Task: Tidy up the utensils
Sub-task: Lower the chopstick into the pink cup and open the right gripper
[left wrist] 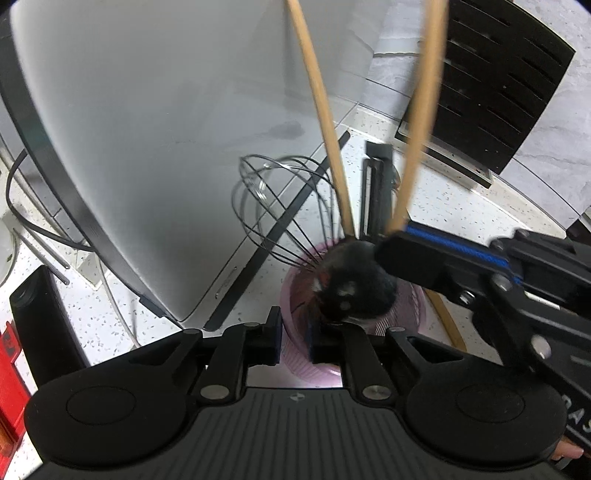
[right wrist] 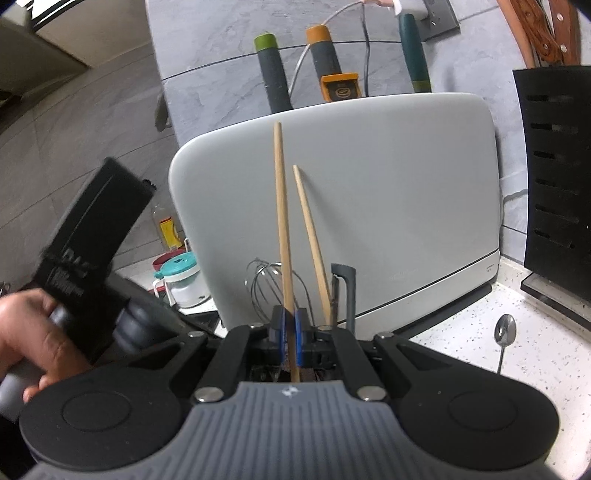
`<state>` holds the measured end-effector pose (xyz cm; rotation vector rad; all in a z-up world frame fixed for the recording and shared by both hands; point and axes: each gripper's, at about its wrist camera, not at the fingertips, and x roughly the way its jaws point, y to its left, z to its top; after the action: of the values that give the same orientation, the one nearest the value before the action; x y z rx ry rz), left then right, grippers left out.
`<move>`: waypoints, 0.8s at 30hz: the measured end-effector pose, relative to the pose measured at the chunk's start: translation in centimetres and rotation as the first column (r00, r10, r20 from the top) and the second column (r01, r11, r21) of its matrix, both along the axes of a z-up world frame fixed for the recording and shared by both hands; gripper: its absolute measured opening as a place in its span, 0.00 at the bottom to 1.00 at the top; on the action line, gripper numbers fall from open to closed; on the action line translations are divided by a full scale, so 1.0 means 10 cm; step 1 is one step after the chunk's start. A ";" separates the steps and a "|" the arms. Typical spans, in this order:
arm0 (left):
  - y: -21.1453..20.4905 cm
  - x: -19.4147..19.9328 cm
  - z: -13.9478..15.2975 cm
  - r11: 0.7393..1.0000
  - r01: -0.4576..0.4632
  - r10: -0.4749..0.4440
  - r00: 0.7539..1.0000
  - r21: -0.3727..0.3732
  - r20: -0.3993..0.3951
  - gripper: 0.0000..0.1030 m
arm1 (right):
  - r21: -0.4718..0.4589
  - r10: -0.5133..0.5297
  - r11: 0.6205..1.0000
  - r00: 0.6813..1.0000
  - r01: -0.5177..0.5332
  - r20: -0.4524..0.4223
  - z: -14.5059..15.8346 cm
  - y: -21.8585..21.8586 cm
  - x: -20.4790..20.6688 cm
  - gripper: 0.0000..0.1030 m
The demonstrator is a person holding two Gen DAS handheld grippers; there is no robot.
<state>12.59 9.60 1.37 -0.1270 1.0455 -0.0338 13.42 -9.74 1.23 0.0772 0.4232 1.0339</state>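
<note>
Mid-insert: right gripper (right wrist: 289,338) fingers clamped on chopstick (right wrist: 283,236) over pink holder (left wrist: 295,295) beside whisk (left wrist: 280,206); left gripper (left wrist: 293,338) fingers narrow astride holder rim, contact unclear; next lower, release.

A white speckled countertop (right wrist: 480,343) runs up to a grey stone-look tiled wall (right wrist: 229,66) with thin dark joint lines. A large pale grey appliance (right wrist: 369,206) with a dark base strip stands against that wall, and a black slotted knife block (right wrist: 554,177) sits just beside it at the right. Behind the appliance a grey outlet plate (right wrist: 439,18) is fixed to the wall with cables (right wrist: 365,48) running down from it. The light is soft and even.
</note>
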 end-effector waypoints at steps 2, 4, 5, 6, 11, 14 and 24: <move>0.02 0.00 0.00 1.000 -0.006 0.006 1.000 -0.009 -0.001 0.14 | 0.018 0.009 1.000 1.000 -0.008 -0.028 -0.01 0.01 0.06 0.02; 0.04 0.00 0.00 1.000 -0.010 0.010 1.000 -0.011 0.002 0.14 | 0.034 0.012 0.999 0.999 -0.010 -0.047 -0.02 0.01 0.11 0.03; 0.04 0.00 0.00 1.000 -0.009 0.009 1.000 -0.011 0.002 0.14 | 0.043 0.016 0.999 0.998 -0.014 -0.059 -0.02 0.00 0.12 0.03; 0.04 -0.01 0.01 1.000 -0.007 0.007 1.000 -0.013 0.003 0.15 | 0.050 0.022 0.999 0.997 -0.018 -0.075 -0.03 0.00 0.14 0.07; 0.04 -0.03 0.01 1.000 0.005 -0.005 1.000 -0.009 0.001 0.15 | 0.043 0.059 0.998 0.985 -0.053 -0.159 -0.08 -0.04 0.22 0.14; 0.05 -0.03 0.00 1.000 0.005 -0.005 1.000 -0.012 0.001 0.14 | 0.047 0.070 0.997 0.981 -0.063 -0.180 -0.10 -0.10 0.22 0.15; 0.02 -0.03 0.00 1.000 0.003 -0.003 1.000 -0.004 0.001 0.15 | 0.036 0.052 0.998 0.984 -0.047 -0.171 -0.03 -0.27 0.22 0.30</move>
<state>12.33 9.83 1.42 -0.1289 1.0443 -0.0382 15.58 -12.47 0.96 0.1855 0.5677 1.0870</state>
